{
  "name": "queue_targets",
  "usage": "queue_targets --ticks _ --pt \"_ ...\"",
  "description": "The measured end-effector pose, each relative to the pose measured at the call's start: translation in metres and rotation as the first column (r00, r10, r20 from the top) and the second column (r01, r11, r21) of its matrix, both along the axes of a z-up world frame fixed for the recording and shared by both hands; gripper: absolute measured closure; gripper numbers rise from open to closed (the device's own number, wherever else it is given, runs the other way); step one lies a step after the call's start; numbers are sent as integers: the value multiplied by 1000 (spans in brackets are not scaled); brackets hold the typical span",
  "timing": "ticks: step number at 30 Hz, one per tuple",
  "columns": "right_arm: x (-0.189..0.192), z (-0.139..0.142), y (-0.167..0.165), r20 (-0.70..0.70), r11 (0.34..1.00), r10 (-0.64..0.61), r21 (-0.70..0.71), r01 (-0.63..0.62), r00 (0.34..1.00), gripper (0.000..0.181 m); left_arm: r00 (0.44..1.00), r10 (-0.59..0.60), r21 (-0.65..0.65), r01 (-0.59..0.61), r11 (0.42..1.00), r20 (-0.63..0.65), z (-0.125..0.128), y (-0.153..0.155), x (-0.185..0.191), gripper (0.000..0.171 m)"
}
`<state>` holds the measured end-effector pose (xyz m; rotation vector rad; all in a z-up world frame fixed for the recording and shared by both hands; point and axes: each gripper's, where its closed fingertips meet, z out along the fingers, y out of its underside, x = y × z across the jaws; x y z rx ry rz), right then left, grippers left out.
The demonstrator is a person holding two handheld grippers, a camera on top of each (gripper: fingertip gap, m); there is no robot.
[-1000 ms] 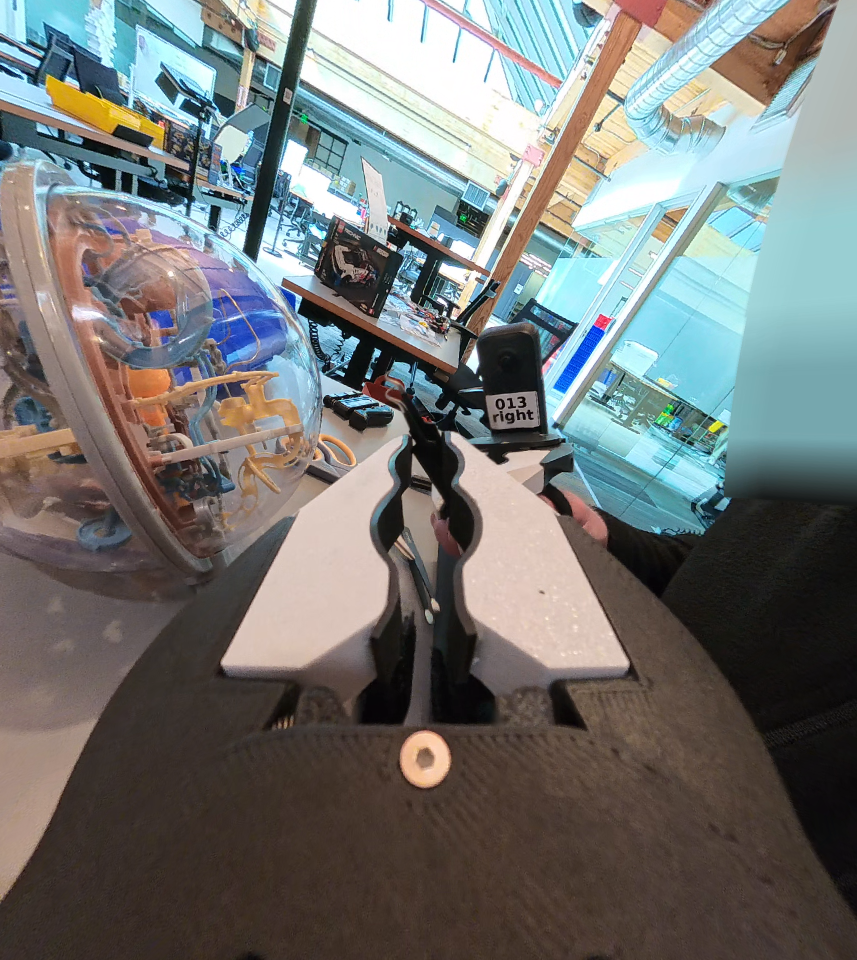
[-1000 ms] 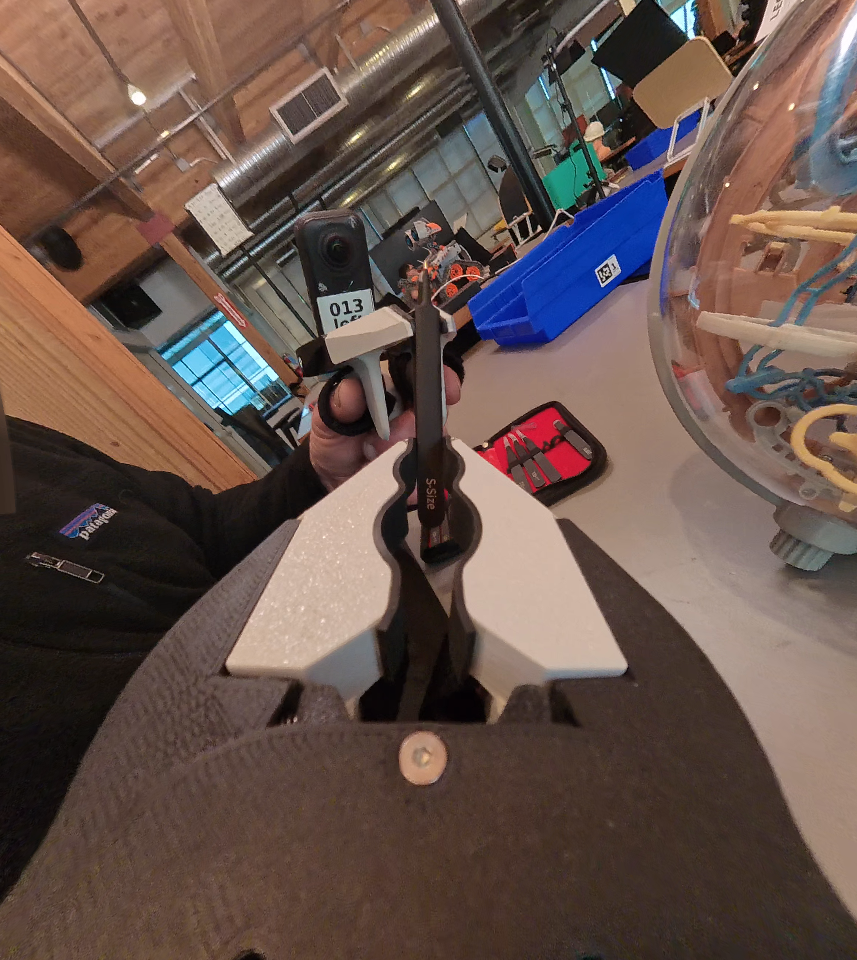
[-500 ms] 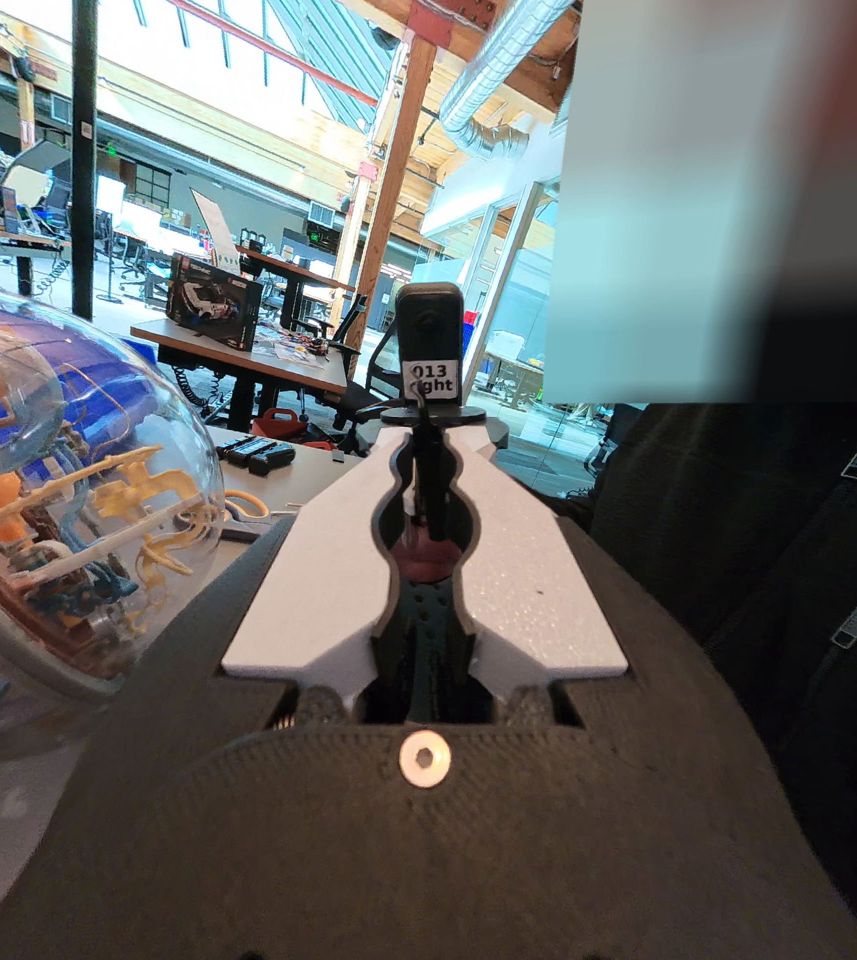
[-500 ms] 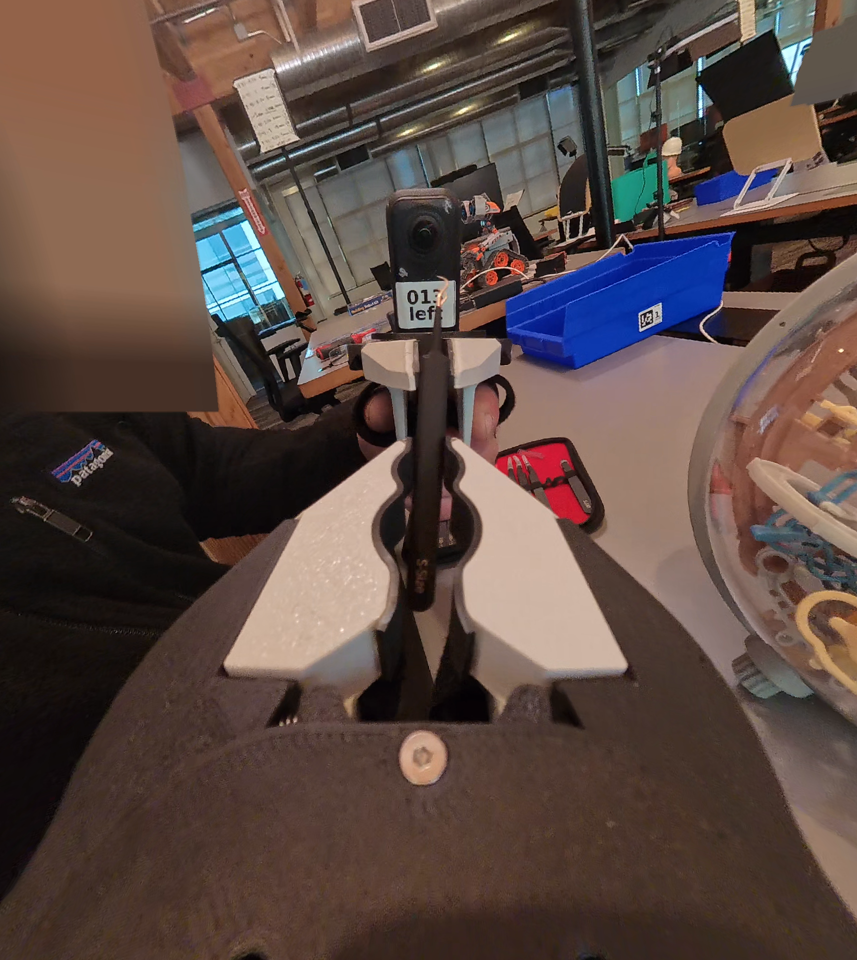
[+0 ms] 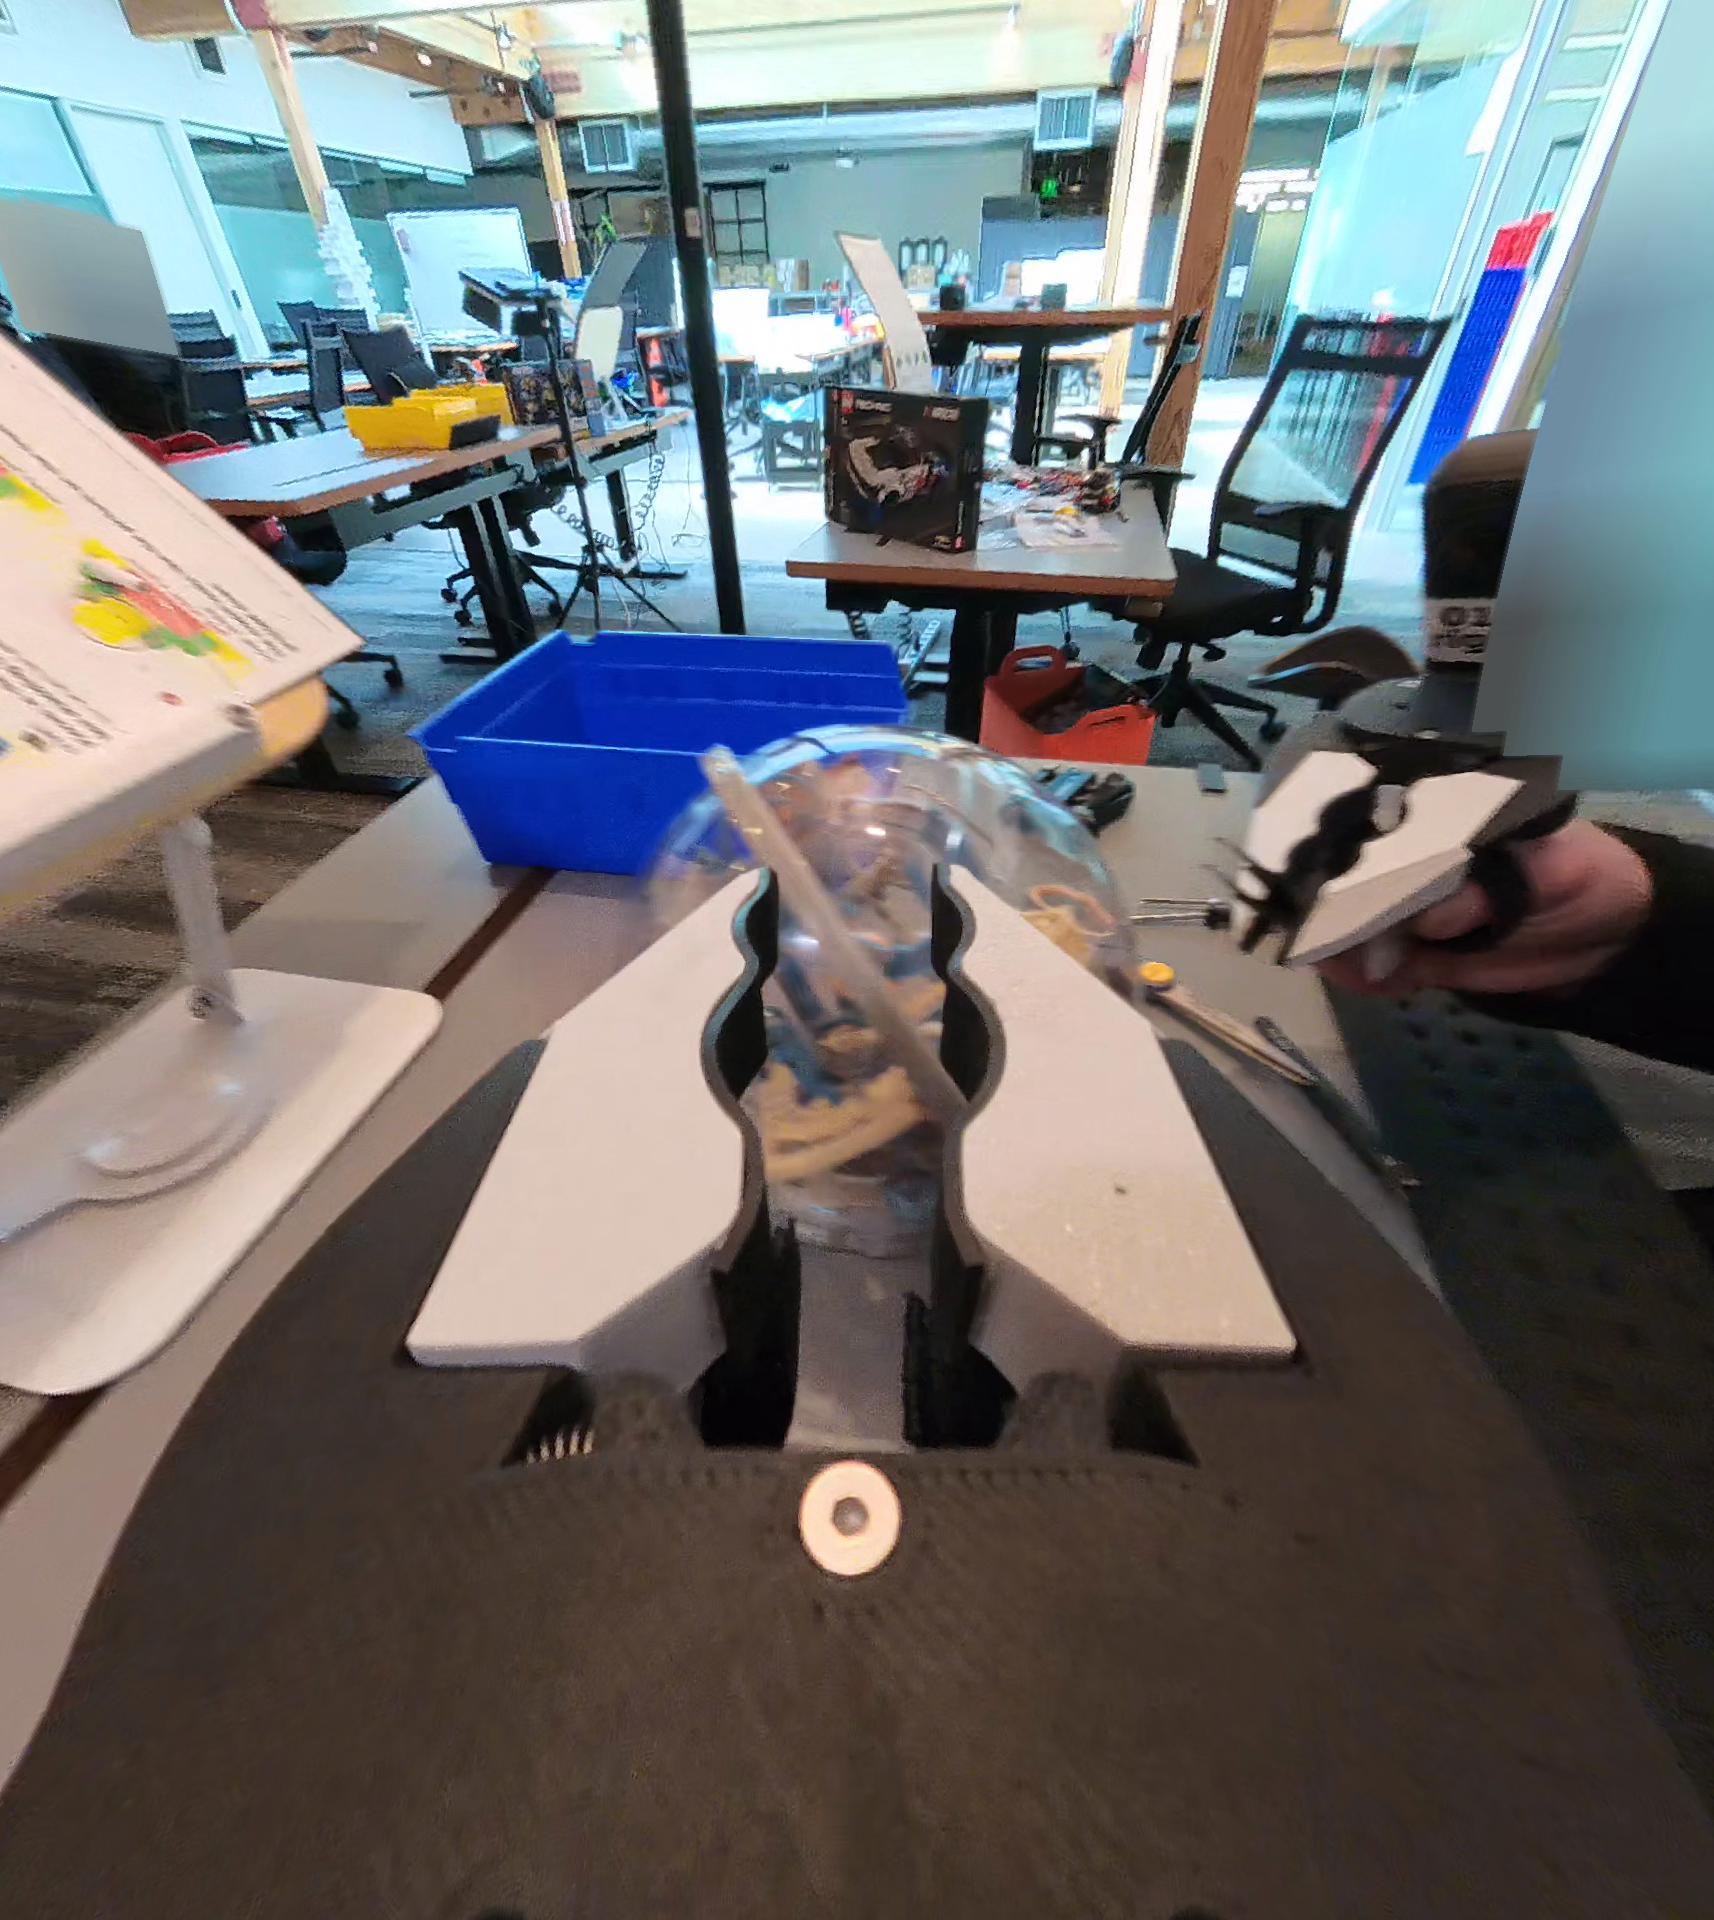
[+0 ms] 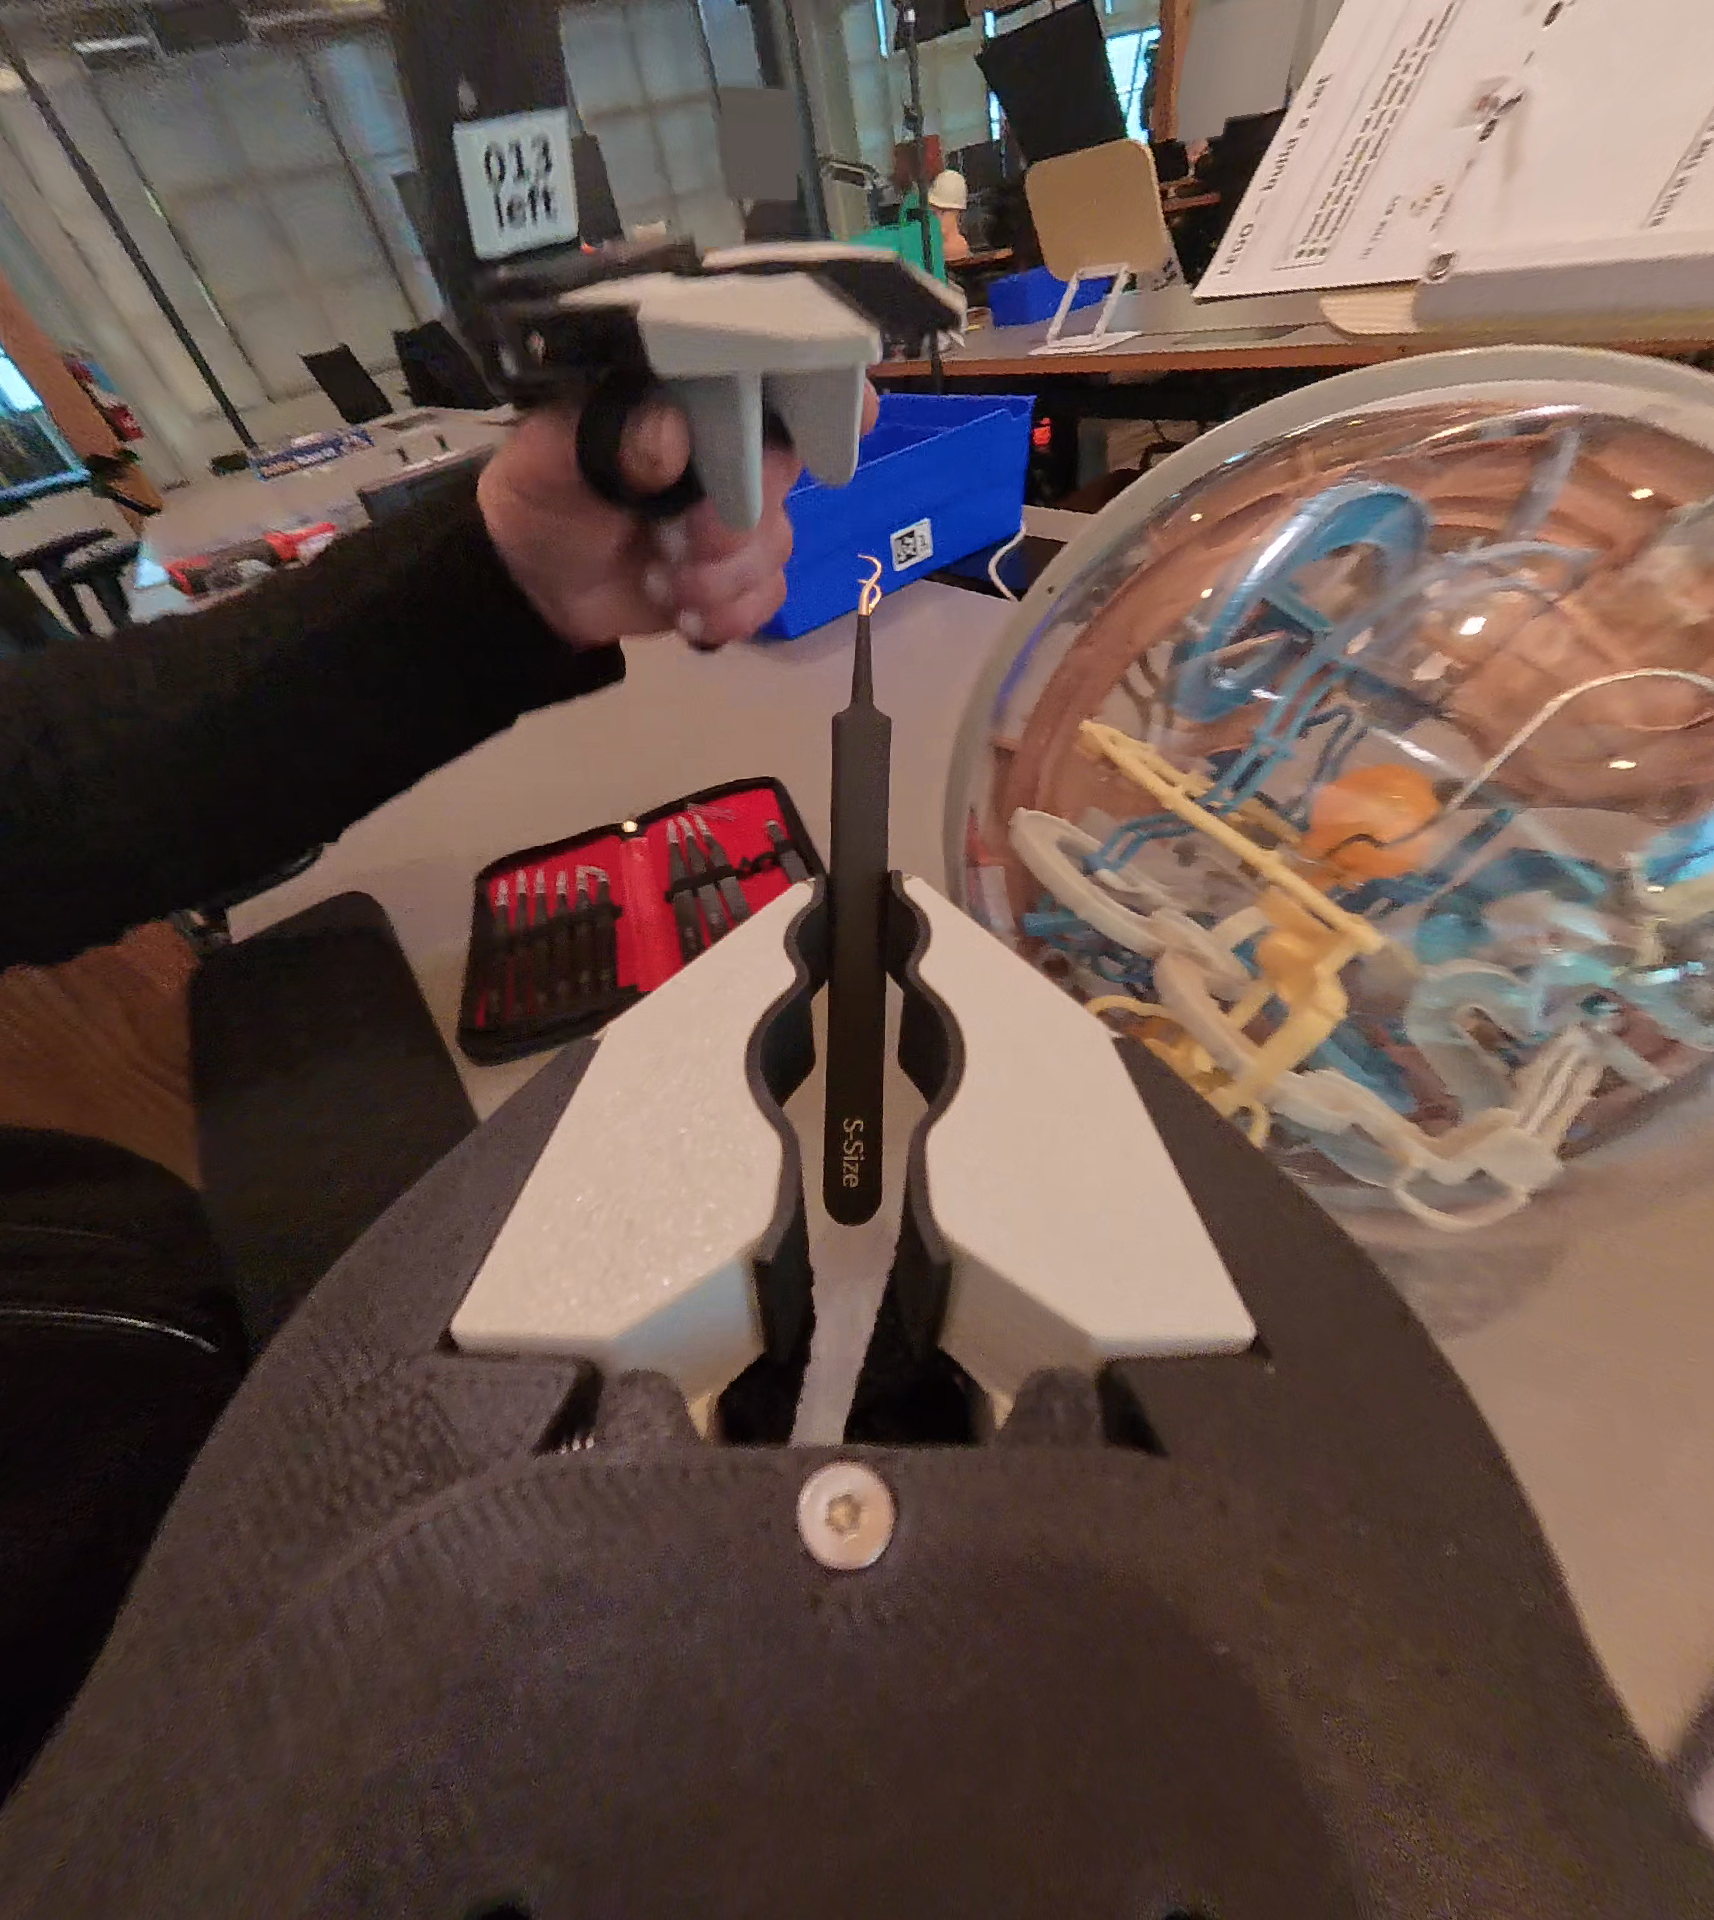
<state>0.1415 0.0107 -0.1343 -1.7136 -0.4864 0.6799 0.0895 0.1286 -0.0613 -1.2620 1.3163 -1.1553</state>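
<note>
My right gripper (image 6: 855,904) is shut on black tweezers (image 6: 855,987) that stick out forward. A tiny curl of wire (image 6: 868,594) sits at their tip. My left gripper (image 5: 853,904) is open and empty, jaws well apart, pointing at a clear plastic maze ball (image 5: 1019,831) just ahead on the grey table (image 5: 365,935). The ball (image 6: 1404,810) fills the right of the right wrist view, close beside the tweezers. A hand holds the left gripper (image 6: 770,416) above and beyond the tweezers' tip. The right gripper (image 5: 1268,894) shows blurred to the right of the ball.
An open red tweezers case (image 6: 624,904) lies on the table left of the tweezers. A blue bin (image 5: 655,748) stands behind the ball. A white document stand (image 5: 105,1091) with a tilted printed sheet (image 5: 53,582) is at the left. Scissors (image 5: 1217,1013) lie right of the ball. The tips of one gripper are about 15 cm away from the tips of the other.
My left gripper has opened and swung away from the right gripper to face the ball. My right gripper has kept the tweezers and turned towards the ball.
</note>
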Motion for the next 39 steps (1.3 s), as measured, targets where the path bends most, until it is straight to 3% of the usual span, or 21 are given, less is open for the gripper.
queue_targets --ticks 4,7,9,11,14,17,19,24,29,31,35,39 --pt "27 6 6 14 997 -76 24 76 997 175 998 -44 5 44 999 -34 23 53 27 128" --pt "48 10 9 31 991 -127 33 126 991 175 982 -139 -33 136 990 -124 16 72 65 104" --pt "64 13 11 61 986 -166 41 164 984 175 941 -265 -160 234 959 -210 -1 68 89 85" --pt "80 15 13 97 979 -200 50 196 975 175 892 -353 -222 297 929 -282 -21 60 109 77" --pt "95 18 16 135 978 -208 45 204 969 175 763 -509 -310 410 858 -399 -51 32 119 64" --pt "100 18 20 142 983 -183 34 180 973 175 717 -591 -359 476 802 -370 -51 18 122 73" --pt "101 14 24 131 985 -171 20 170 976 175 723 -596 -382 471 795 -350 -52 15 124 72" --pt "105 5 28 63 988 -155 -11 156 986 175 819 -480 -391 349 852 -315 -51 1 121 75" --pt "113 4 22 26 987 -157 -15 158 987 175 937 -248 -408 131 904 -247 -49 -11 105 82" --pt "113 5 16 34 988 -154 -12 155 987 175 971 -110 -421 11 907 -211 -46 -12 97 97" --pt "105 9 -5 71 992 -125 1 125 990 175 977 84 -349 -150 925 -198 -45 -30 83 96" --pt "93 7 -33 154 995 -98 6 98 983 175 969 130 -248 -182 951 -211 -45 -50 74 94"
